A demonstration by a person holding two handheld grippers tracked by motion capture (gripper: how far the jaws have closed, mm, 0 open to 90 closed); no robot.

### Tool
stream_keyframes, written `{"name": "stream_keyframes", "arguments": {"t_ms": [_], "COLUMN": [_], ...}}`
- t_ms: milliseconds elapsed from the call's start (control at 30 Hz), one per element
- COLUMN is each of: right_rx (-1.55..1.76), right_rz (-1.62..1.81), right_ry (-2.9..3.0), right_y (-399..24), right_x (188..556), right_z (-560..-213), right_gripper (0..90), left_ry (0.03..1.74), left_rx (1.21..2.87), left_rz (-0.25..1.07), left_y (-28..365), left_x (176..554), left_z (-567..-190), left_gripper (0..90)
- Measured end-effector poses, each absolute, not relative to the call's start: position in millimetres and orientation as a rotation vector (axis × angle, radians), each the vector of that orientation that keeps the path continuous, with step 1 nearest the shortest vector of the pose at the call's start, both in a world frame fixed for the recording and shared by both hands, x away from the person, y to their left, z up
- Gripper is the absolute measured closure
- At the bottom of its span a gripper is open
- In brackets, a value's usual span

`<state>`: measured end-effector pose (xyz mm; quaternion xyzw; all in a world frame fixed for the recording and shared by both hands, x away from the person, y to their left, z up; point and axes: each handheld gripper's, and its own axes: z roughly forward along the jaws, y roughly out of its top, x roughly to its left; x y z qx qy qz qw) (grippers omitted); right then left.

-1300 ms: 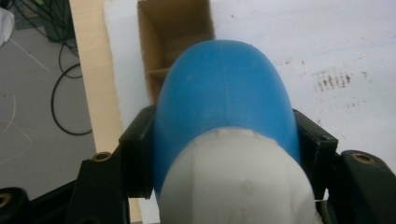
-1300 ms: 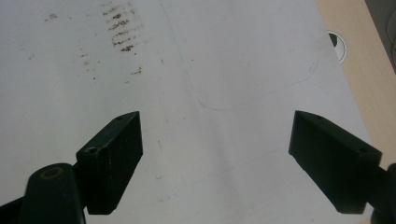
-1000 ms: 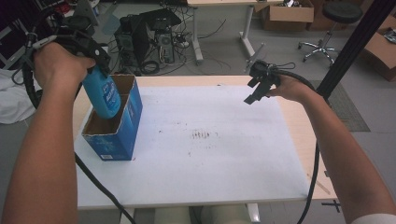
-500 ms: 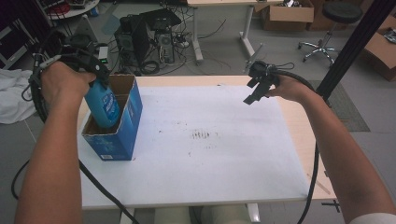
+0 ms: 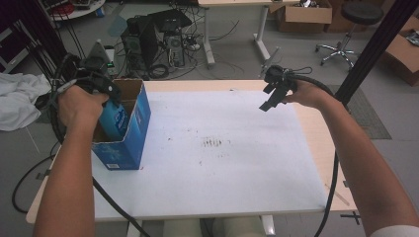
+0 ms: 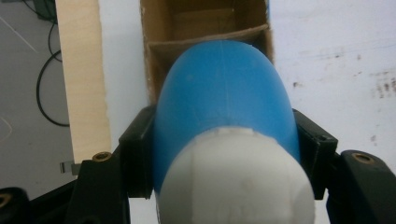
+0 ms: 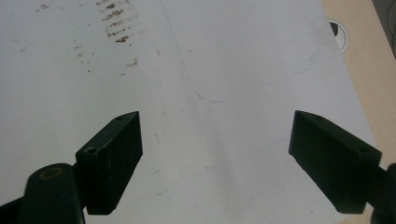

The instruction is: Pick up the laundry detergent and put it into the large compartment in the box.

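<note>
1. One blue plastic bottle with a white cap (image 6: 224,107) is clamped between the two black jaws of the left gripper (image 5: 101,86); the pads press on its sides just below the cap, as the left gripper view shows.
2. In the high view the bottle (image 5: 114,121) hangs bottom-first, its lower part inside the one open blue cardboard box (image 5: 131,143), which stands at the left edge of the tabletop near the far-left corner.
3. The left gripper view looks along the bottle into the box (image 6: 205,28): brown inner walls and one cardboard divider crossing it, so at least two compartments. The bottle's bottom points at the nearer one; whether it touches the floor of the box cannot be told.
4. The right gripper (image 5: 274,91) is held above the far-right part of the tabletop, well apart from box and bottle. Its two jaws stand wide apart with nothing between them; in the right gripper view (image 7: 215,158) they frame bare white surface.
5. The one table has a light wooden top (image 5: 316,133) covered almost wholly by one white sheet (image 5: 222,177), wood showing along the left, far and right edges. The sheet bears one patch of dark smudges (image 5: 213,143) near its middle.
6. Two forearms come in from the near edge, one to each gripper, and one black cable (image 5: 111,207) trails from each.
</note>
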<state>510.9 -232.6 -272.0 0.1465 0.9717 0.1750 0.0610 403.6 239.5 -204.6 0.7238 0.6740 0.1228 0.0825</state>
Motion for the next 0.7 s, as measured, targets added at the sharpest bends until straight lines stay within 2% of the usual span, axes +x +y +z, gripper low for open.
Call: {"name": "stream_keyframes", "arguments": {"t_ms": [367, 700], "right_rx": [0.444, 0.461], "right_rz": [0.515, 0.506], "right_ry": [2.949, 2.948], "right_y": [-230.1, -234.7], "right_x": [509.9, 510.4], "right_z": [-274.2, -273.8], "right_gripper": [17.5, 17.5], "left_ry": [2.005, 2.003], "left_rx": [2.22, 2.231], "left_rz": [0.334, 0.305], "left_y": [240.0, 243.0], "left_x": [405.9, 406.2], "left_z": [-250.6, -275.8], "left_gripper": [38.2, 38.2]}}
